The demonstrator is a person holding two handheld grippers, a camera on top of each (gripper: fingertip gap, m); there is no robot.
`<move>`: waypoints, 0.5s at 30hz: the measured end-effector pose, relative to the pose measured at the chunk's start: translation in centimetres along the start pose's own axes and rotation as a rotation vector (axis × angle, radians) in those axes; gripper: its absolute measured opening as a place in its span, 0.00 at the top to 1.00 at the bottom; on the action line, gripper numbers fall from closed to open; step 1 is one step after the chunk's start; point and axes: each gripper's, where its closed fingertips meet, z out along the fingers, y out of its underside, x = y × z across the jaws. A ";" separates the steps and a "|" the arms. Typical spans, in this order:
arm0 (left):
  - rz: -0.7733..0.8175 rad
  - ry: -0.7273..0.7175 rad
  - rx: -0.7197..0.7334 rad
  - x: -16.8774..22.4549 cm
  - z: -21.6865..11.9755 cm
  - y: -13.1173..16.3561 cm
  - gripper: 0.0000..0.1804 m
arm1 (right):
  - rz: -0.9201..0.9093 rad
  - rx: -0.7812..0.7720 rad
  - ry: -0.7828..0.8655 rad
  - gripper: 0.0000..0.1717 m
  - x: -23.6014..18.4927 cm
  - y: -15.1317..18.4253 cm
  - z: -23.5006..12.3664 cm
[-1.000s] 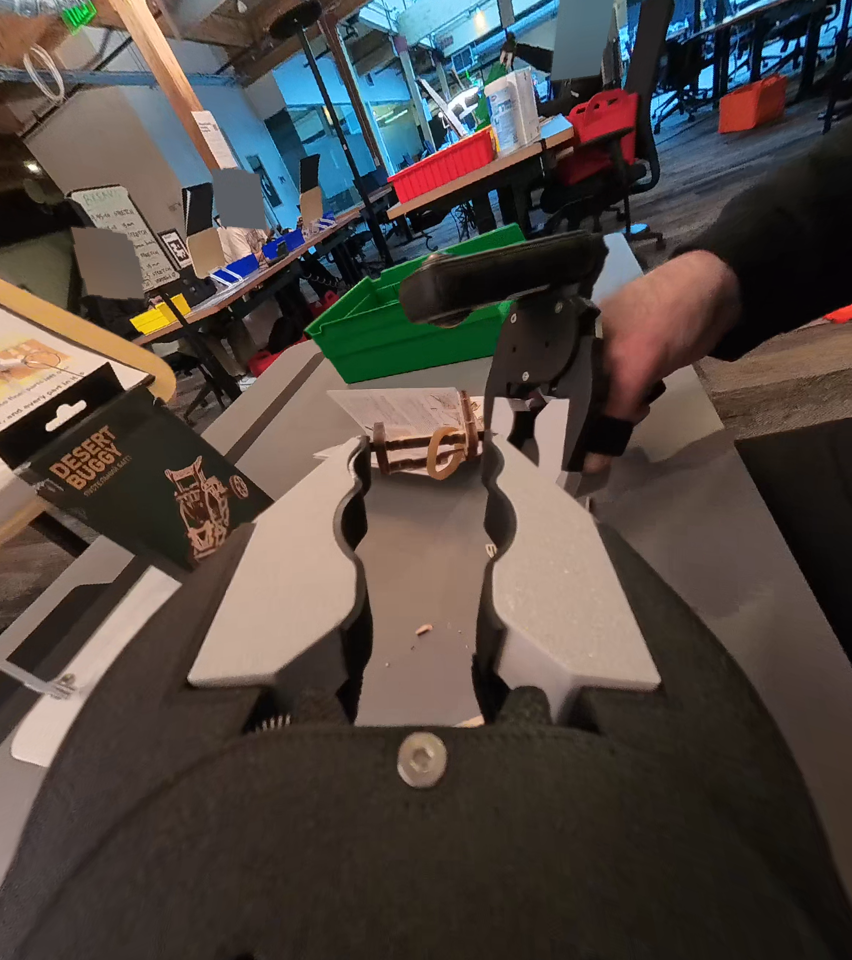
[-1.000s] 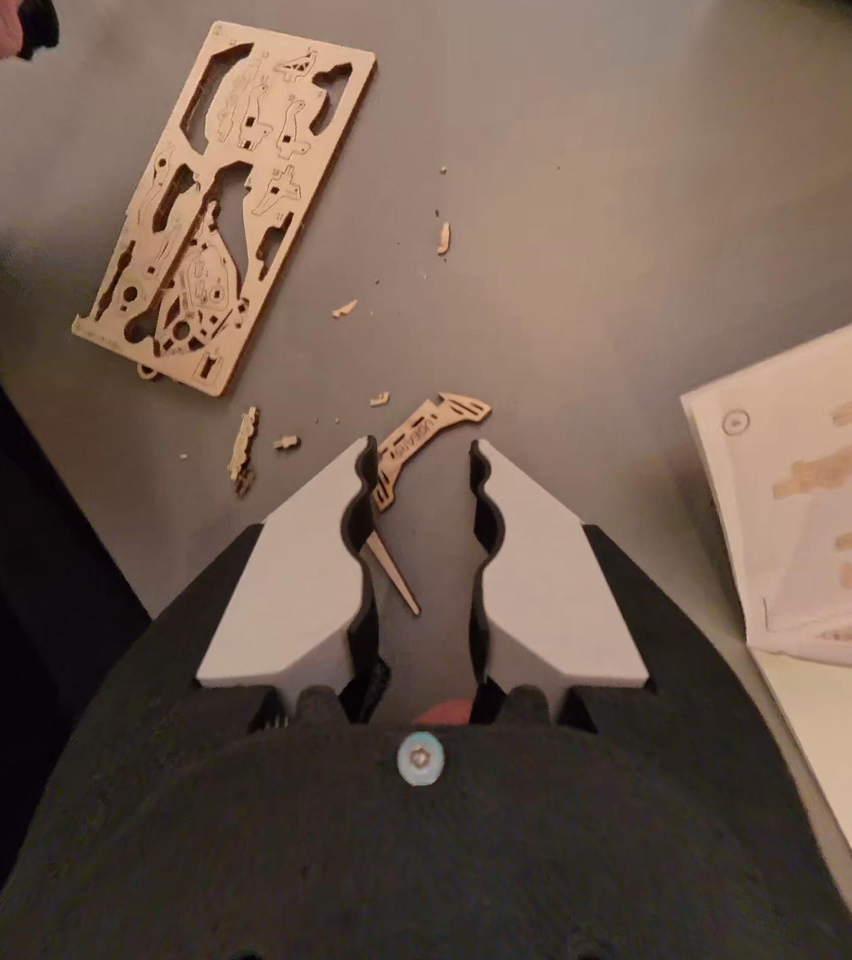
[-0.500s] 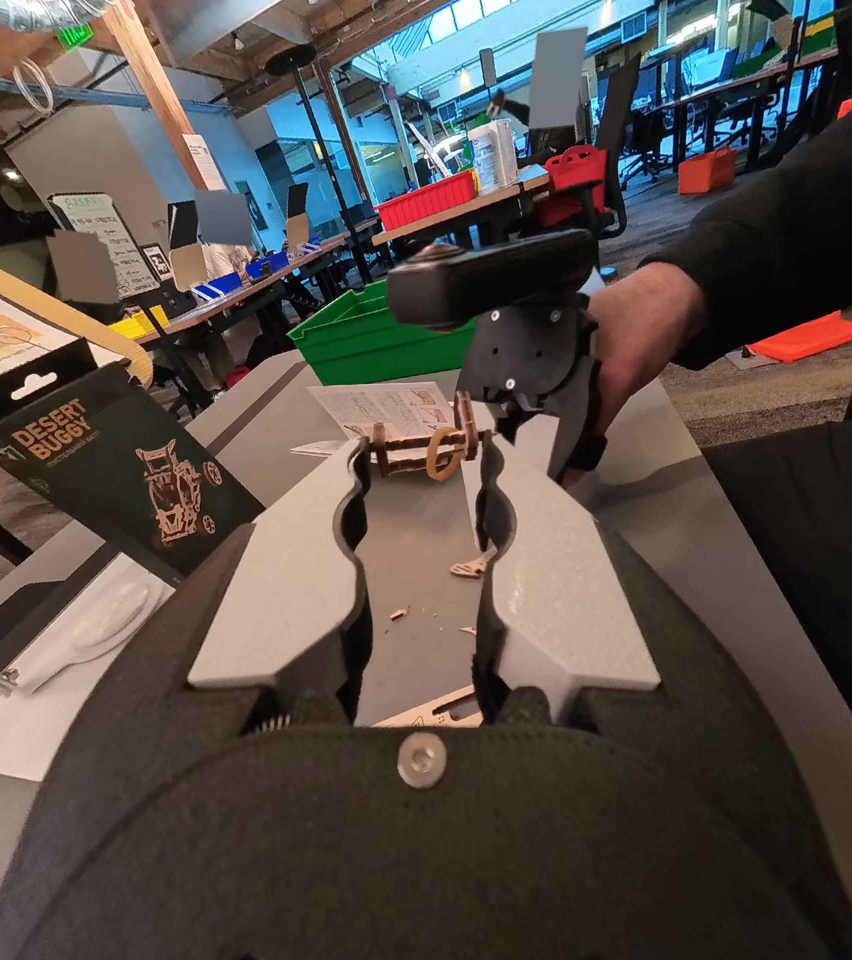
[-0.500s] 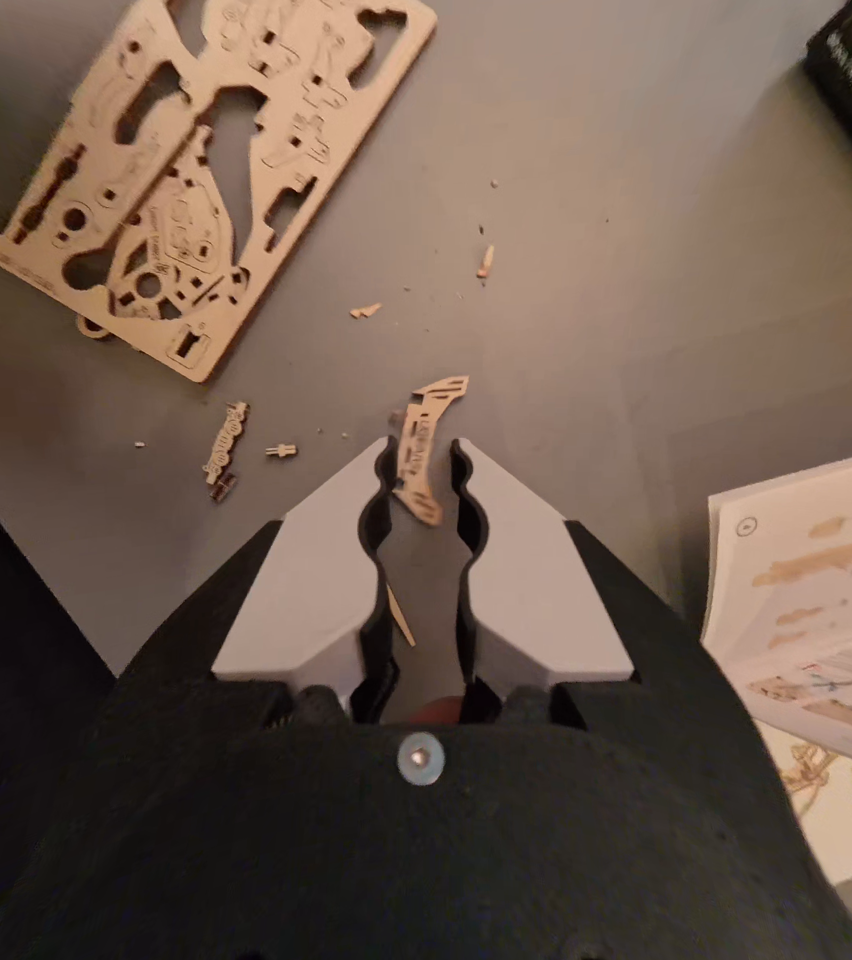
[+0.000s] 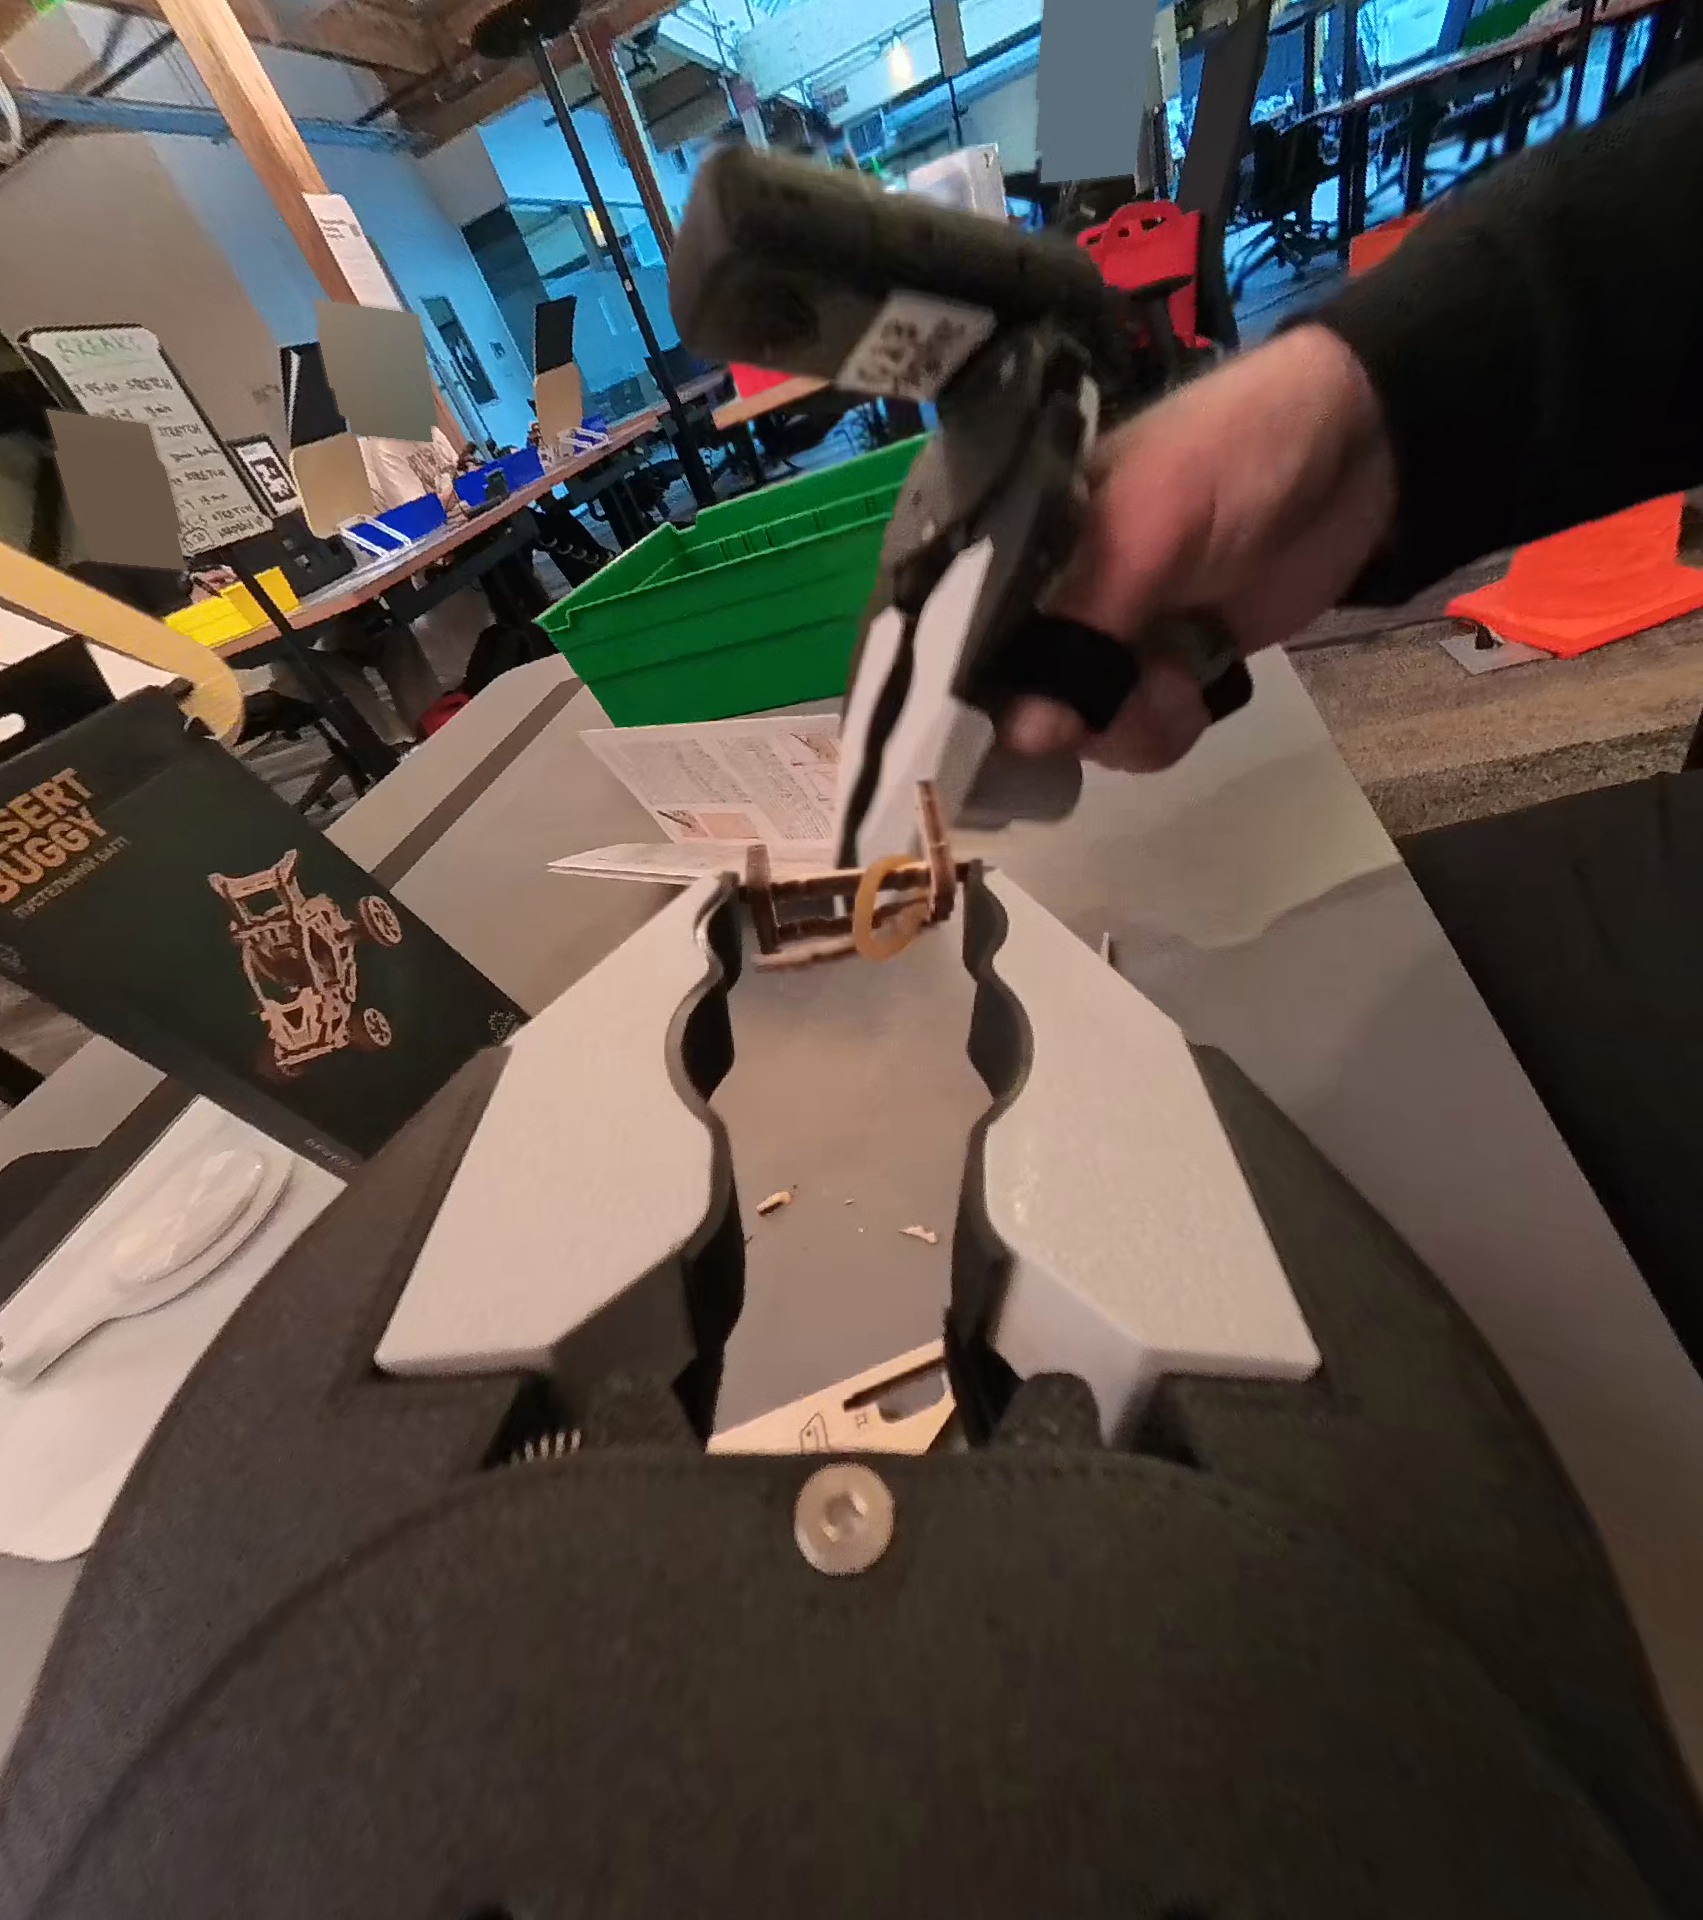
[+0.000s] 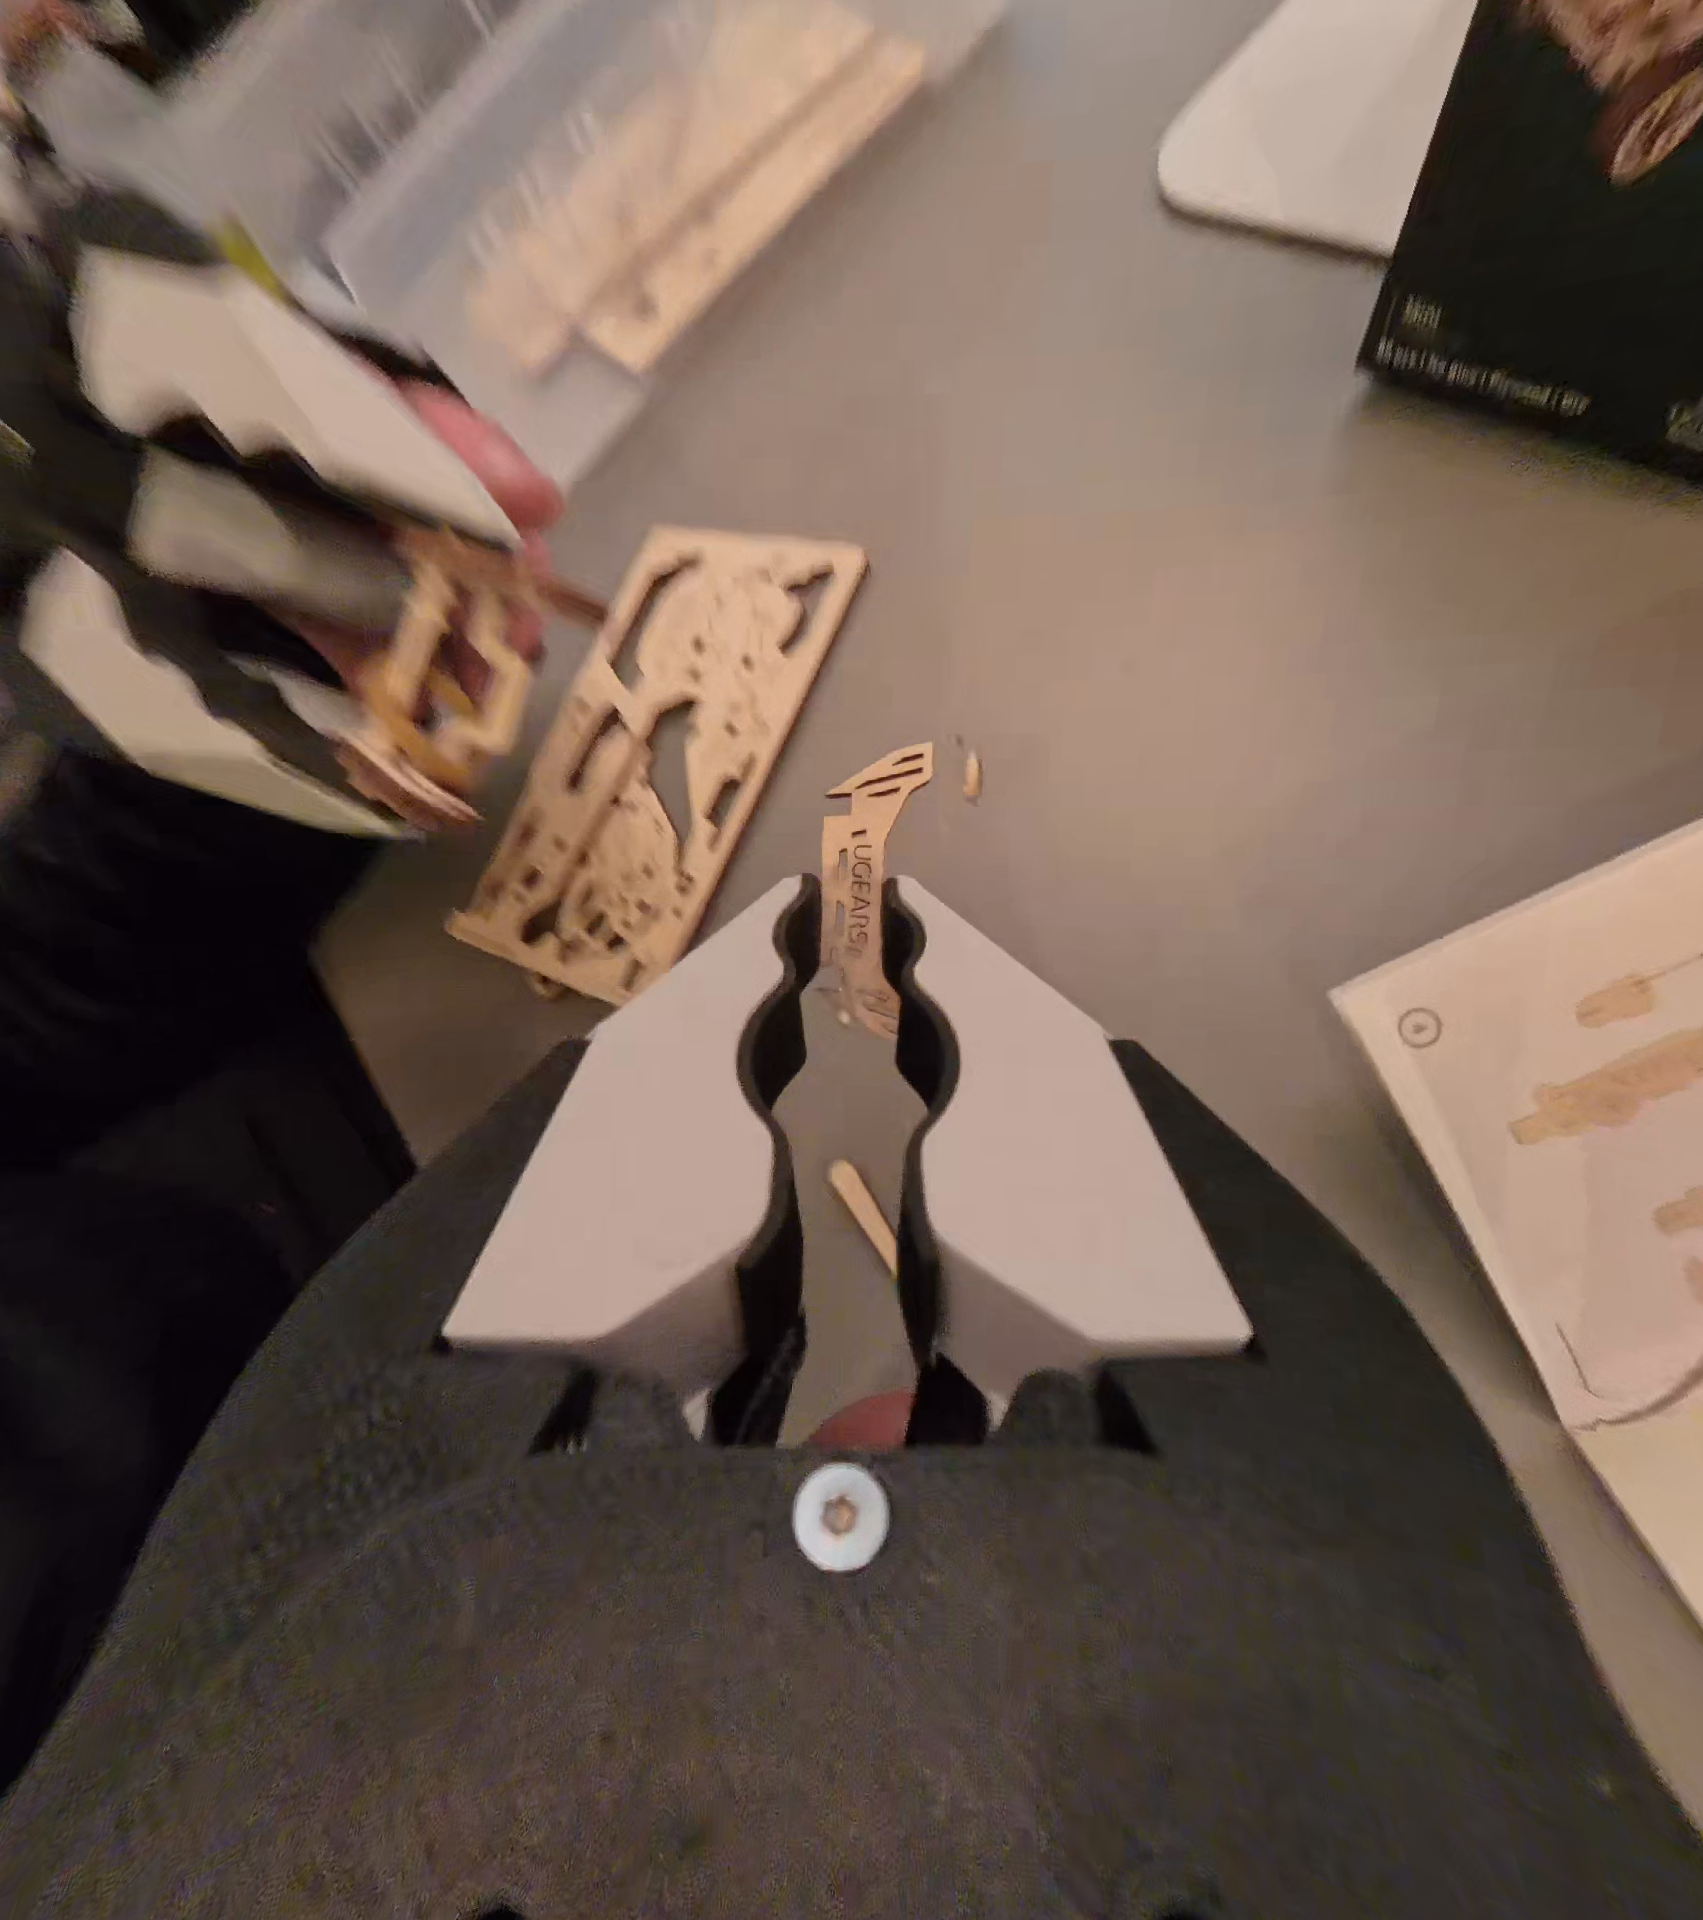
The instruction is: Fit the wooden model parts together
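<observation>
My left gripper (image 5: pixel 847 899) is shut on a small wooden model frame (image 5: pixel 805 914) with a tan rubber band (image 5: pixel 883 912) around it, held between the fingertips above the grey table (image 5: pixel 1242 1039). The same frame shows blurred in the right wrist view (image 6: pixel 431 675), in the left gripper at the upper left. My right gripper (image 6: pixel 849 885) is shut on a flat curved wooden part (image 6: pixel 868 821) that sticks out past its tips, clear of the table. In the left wrist view the right gripper (image 5: pixel 873 821) points down, just behind the frame.
A punched wooden parts sheet (image 6: pixel 660 769) lies on the table, with chips around it. An open instruction booklet (image 6: pixel 1605 1195) lies at the right. A dark model box (image 5: pixel 203 935) stands at the left and a green bin (image 5: pixel 722 603) behind. Clear packaging with wooden sheets (image 6: pixel 639 187) lies far left.
My right gripper's pads closed on the curved part lying on the table, lifted it and carried it up to the frame. My left gripper kept hold of the frame.
</observation>
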 end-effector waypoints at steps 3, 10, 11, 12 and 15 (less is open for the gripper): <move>0.019 -0.006 -0.023 0.2 0.6 0.3 0.77 | 0.060 0.062 -0.046 0.95 -0.9 -1.9 -1.2; 0.055 -0.024 -0.018 0.3 0.9 -0.1 0.77 | 0.114 0.075 -0.067 0.95 -1.9 -2.5 -1.7; 0.059 -0.024 -0.018 0.4 0.9 -0.2 0.77 | 0.130 0.083 -0.085 0.95 -2.1 -2.6 -1.7; 0.064 -0.025 -0.020 0.4 1.0 -0.2 0.77 | 0.144 0.089 -0.099 0.95 -2.3 -2.7 -1.7; 0.073 -0.027 -0.023 0.5 1.1 -0.2 0.77 | 0.160 0.097 -0.119 0.95 -2.7 -2.8 -1.8</move>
